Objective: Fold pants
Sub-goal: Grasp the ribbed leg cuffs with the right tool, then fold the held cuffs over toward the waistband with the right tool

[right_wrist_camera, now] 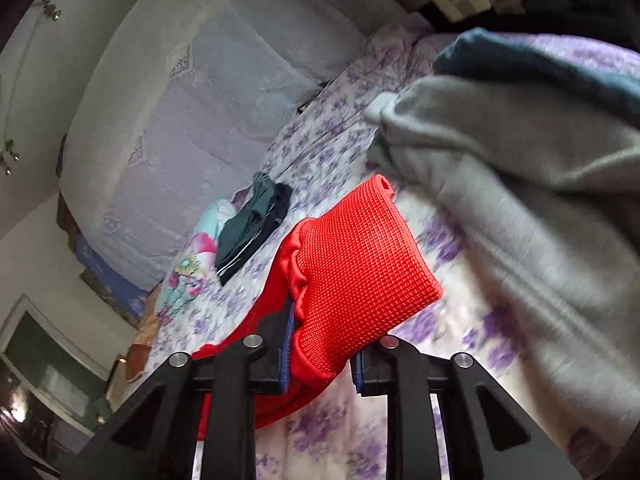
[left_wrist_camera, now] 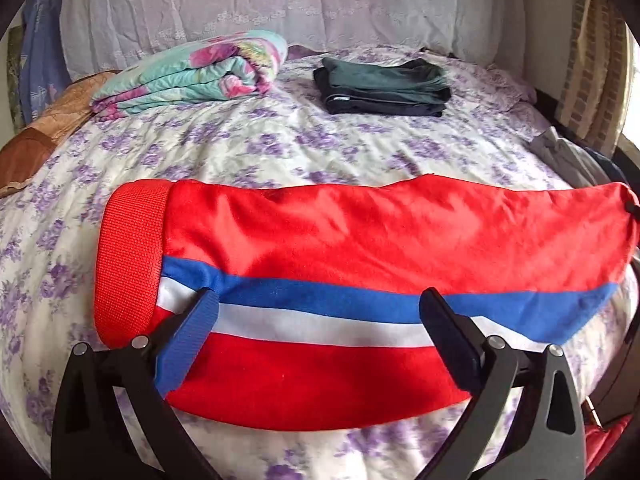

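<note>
We saw the red pants [left_wrist_camera: 320, 240] lying folded lengthwise across the bed [left_wrist_camera: 280, 148], filling the lower half of the left wrist view, with a blue and a white stripe running along the near side and a ribbed red cuff [left_wrist_camera: 132, 256] at 9 o'clock. The left gripper [left_wrist_camera: 320, 304] sat over the near edge of the pants with its fingers [left_wrist_camera: 192, 344] spread wide; the tips lay against the stripes, but nothing was clamped between them. At 12 o'clock of that view lay a folded dark pile [left_wrist_camera: 384, 86], and at 11 o'clock a rolled floral blanket [left_wrist_camera: 192, 74]; both were well apart from the pants. A white lace cover [left_wrist_camera: 280, 0] hung behind the bed. In the right wrist view the picture was rolled and partly blurred. The right gripper [right_wrist_camera: 320, 360] had its fingers drawn narrow on a ribbed red band [right_wrist_camera: 360, 264] of the pants, which stuck up between them toward 12 o'clock, the rest of the red cloth trailing off toward 8 o'clock. We noted the left pad pressing the cloth; whether the right pad touched it we could not tell. A grey garment [right_wrist_camera: 520, 184] lay at 2 o'clock, just beside the band, with a dark teal cloth [right_wrist_camera: 520, 60] behind it.
</note>
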Tool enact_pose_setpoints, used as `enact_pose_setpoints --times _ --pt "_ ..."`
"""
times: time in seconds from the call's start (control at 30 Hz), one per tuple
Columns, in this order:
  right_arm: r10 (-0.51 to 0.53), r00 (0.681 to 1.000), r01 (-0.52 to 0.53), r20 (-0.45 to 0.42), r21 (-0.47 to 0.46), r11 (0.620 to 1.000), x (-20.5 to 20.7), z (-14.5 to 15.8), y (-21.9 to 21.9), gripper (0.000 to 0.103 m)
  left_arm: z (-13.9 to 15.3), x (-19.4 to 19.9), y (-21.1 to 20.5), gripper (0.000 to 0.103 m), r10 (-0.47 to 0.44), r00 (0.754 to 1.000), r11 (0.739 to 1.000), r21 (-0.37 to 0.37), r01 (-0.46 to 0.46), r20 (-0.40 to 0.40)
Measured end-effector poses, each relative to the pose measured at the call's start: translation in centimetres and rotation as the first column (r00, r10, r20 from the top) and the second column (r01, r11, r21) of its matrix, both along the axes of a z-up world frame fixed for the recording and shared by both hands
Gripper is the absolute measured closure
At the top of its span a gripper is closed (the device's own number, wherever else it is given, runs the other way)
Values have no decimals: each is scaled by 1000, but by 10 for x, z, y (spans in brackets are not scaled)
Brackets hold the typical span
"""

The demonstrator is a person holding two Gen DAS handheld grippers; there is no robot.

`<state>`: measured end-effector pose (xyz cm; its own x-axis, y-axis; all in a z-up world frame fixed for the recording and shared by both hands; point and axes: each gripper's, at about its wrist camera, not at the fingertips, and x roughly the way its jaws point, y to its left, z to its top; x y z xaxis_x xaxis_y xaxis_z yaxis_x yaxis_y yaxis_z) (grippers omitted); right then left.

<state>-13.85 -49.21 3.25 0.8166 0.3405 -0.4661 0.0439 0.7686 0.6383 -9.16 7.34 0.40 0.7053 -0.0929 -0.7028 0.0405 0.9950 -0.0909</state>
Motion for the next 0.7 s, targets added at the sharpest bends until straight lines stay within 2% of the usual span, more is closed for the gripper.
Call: enact_pose_setpoints --times 0.07,0.1,0.13,0.17,0.2,0.23,0.27,0.3,0.37,0.4,0.47,0.5,0.6,0.63,0.67,0.7 --pt "-42 995 39 -90 -25 999 8 -20 -10 80 3 -3 -19 5 -29 999 999 30 29 25" --pt "-41 988 38 -151 -25 999 13 -37 -15 80 4 -4 -26 5 -21 999 997 76 18 42" --pt "-43 983 40 -177 -18 999 14 -55 -18 82 3 -3 -32 5 -8 998 991 134 0 57" --pt "-43 992 39 -122 -33 999 10 -59 -17 82 1 0 -34 5 13 999 982 188 -22 51" --pt "-39 995 30 -95 -98 995 7 -56 -10 82 -2 4 -31 5 42 999 974 221 -48 34" --pt "-49 995 35 -87 -153 988 6 -54 -4 80 -4 8 -21 5 81 997 970 229 -83 19" --pt "-55 995 39 -86 -179 983 6 -53 0 78 -3 7 -8 6 88 996 981 172 -88 9" --pt "-54 995 36 -88 -195 980 7 -53 2 78 2 3 5 6 80 997 993 84 -81 19" --pt "-49 995 32 -88 -186 982 9 -53 0 78 15 -8 30 6 80 996 994 -78 -77 36" --pt "-45 995 30 -85 -170 985 9 -54 -2 78 20 -12 38 6 110 993 990 -97 -106 41" --pt "-40 996 28 -77 -159 987 9 -54 -2 78 30 -20 50 6 243 967 970 -1 -244 77" --pt "-40 996 28 -75 -163 986 9 -54 -1 78 34 -23 56 6 263 961 964 15 -265 90" --pt "-40 996 28 -74 -164 986 10 -54 -1 78 38 -24 69 6 258 964 966 -54 -254 68" --pt "-40 996 28 -73 -165 986 10 -54 0 78 38 -22 68 6 256 965 966 -55 -252 63" --pt "-41 997 28 -73 -166 986 10 -54 0 78 36 -19 65 5 256 965 967 -29 -255 56" --pt "-41 997 28 -72 -166 986 9 -54 0 78 31 -12 61 5 271 962 962 29 -272 41"
